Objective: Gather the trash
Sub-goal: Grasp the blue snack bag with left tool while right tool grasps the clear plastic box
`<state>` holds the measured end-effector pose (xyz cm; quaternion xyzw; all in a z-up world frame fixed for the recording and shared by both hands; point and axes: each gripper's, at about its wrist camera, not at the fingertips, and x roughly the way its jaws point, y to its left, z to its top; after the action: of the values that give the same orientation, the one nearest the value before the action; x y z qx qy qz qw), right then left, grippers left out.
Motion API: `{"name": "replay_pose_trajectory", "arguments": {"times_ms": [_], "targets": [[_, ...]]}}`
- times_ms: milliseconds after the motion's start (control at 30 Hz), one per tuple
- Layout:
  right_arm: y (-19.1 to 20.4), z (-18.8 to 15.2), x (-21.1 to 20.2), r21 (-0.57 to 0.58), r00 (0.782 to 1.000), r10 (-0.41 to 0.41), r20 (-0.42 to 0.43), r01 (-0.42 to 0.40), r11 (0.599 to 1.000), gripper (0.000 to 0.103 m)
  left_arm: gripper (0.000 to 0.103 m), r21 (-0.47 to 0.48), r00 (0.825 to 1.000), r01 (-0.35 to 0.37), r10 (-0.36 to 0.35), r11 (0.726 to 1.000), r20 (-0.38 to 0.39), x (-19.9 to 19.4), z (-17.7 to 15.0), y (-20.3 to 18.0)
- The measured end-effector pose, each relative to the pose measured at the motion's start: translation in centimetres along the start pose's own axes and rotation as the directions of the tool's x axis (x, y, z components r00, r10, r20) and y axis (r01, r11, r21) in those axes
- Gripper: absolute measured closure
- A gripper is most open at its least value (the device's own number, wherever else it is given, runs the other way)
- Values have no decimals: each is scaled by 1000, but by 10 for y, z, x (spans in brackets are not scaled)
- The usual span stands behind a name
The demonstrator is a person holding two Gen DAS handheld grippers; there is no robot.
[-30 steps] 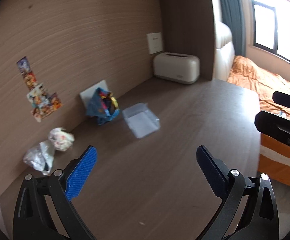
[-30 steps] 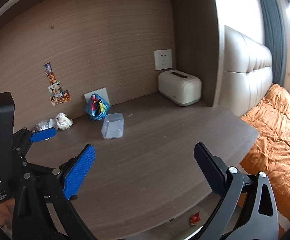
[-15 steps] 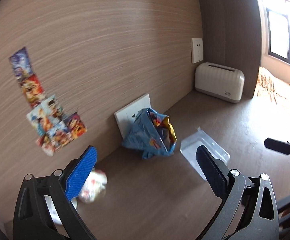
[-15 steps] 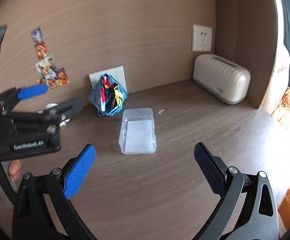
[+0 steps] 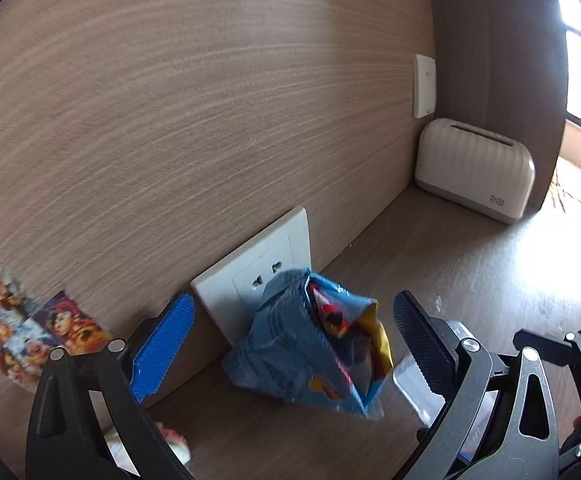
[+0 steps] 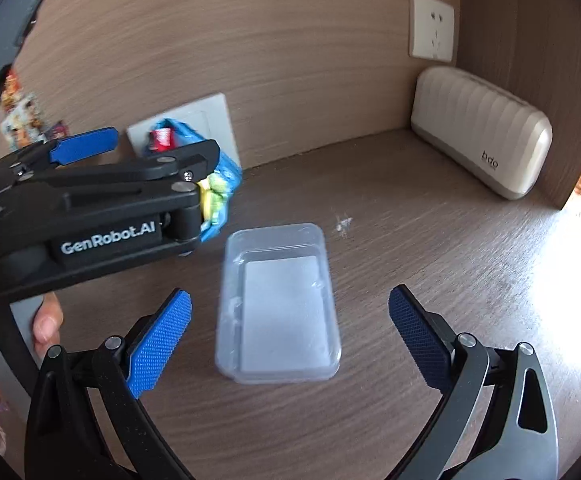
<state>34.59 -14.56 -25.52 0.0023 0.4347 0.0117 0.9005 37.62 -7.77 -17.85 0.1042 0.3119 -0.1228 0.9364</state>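
A crumpled blue snack bag [image 5: 310, 340] stands on the wooden desk against a white wall socket. My left gripper [image 5: 290, 336] is open, its blue pads on either side of the bag, not touching it. The bag also shows in the right wrist view [image 6: 218, 184], half hidden behind the left gripper [image 6: 138, 152]. A clear plastic box [image 6: 278, 304] lies on the desk between the open jaws of my right gripper [image 6: 288, 332]. The box's corner shows in the left wrist view [image 5: 410, 380]. A crumpled white wrapper [image 5: 170, 444] lies at lower left.
A cream toaster-shaped appliance [image 6: 482, 132] stands in the back right corner; it also shows in the left wrist view [image 5: 474, 168]. Wall sockets [image 6: 430, 28] and stickers [image 5: 18, 320] are on the wood wall. The desk's right edge lies in bright sunlight.
Both grippers have moved forward. The left one has closed in around the blue bag; the right one has come up to the clear box. Both stay open.
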Motion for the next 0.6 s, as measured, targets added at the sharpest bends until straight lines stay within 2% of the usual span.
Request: {"name": "replay_pose_trajectory", "arguments": {"times_ms": [200, 267, 400, 467, 600], "targets": [[-3, 3, 15, 9, 998, 12, -64, -12, 1000, 22, 6, -14, 1000, -28, 28, 1000, 4, 9, 1, 1], [-2, 4, 16, 0, 998, 9, -66, -9, 1000, 26, 12, 11, 998, -65, 65, 998, 10, 10, -3, -2], [4, 3, 16, -34, 998, -17, -68, 15, 999, 40, 25, -24, 996, -92, 93, 995, 17, 5, -4, 5], [6, 3, 17, -46, 997, -27, -69, 24, 999, 42, 32, -33, 994, -104, 105, 994, 19, 2, -5, 7], [4, 7, 22, -47, 997, -29, -71, 25, 999, 44, 36, -45, 994, -109, 110, 993, 25, -4, -13, 6]]}}
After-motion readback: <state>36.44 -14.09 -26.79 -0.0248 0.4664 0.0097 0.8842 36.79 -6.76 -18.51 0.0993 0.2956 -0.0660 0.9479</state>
